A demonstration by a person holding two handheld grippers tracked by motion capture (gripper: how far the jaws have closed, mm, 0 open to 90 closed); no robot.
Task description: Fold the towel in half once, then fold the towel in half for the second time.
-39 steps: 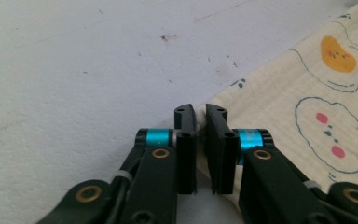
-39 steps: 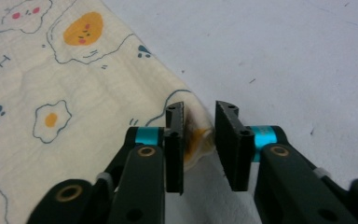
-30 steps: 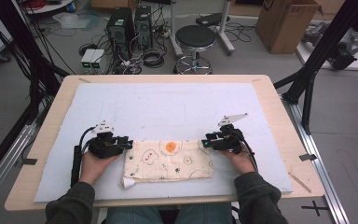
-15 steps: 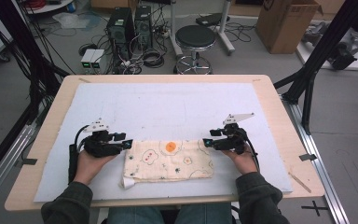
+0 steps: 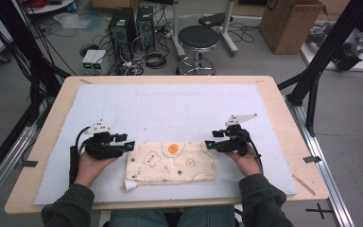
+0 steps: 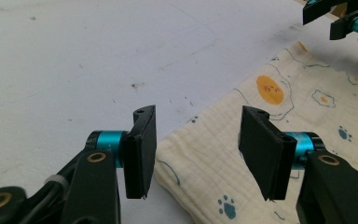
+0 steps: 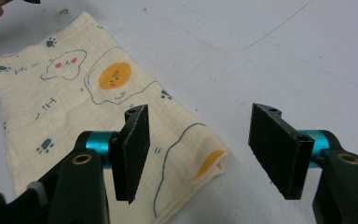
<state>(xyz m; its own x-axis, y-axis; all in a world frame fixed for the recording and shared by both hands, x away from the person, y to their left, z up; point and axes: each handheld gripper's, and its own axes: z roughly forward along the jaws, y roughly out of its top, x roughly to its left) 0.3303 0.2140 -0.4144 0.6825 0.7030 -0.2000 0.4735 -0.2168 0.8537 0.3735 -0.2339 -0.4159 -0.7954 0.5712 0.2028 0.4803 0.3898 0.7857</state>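
A cream cloth (image 5: 170,163) printed with fried eggs and paw marks lies folded flat on the white mat (image 5: 179,109), near the front edge. My left gripper (image 5: 128,145) rests at the cloth's upper left corner. Its jaws have just been opening and stand open (image 6: 198,135), with the cloth's (image 6: 307,107) edge lying below them, not pinched. My right gripper (image 5: 209,144) sits at the upper right corner. Its jaws have likewise been opening and stand open (image 7: 200,126) above the folded corner of the cloth (image 7: 74,93). The right gripper (image 6: 335,18) also shows far off in the left gripper view.
The mat covers most of a wooden table (image 5: 274,90). Beyond the far edge stand a black stool (image 5: 197,40), computer towers (image 5: 132,23) with cables, and a cardboard box (image 5: 288,23). Black frame posts (image 5: 312,85) rise at the table's right side.
Both grippers' jaws have spread apart. The left gripper has edged slightly outward from the cloth's corner. The cloth lies where it did.
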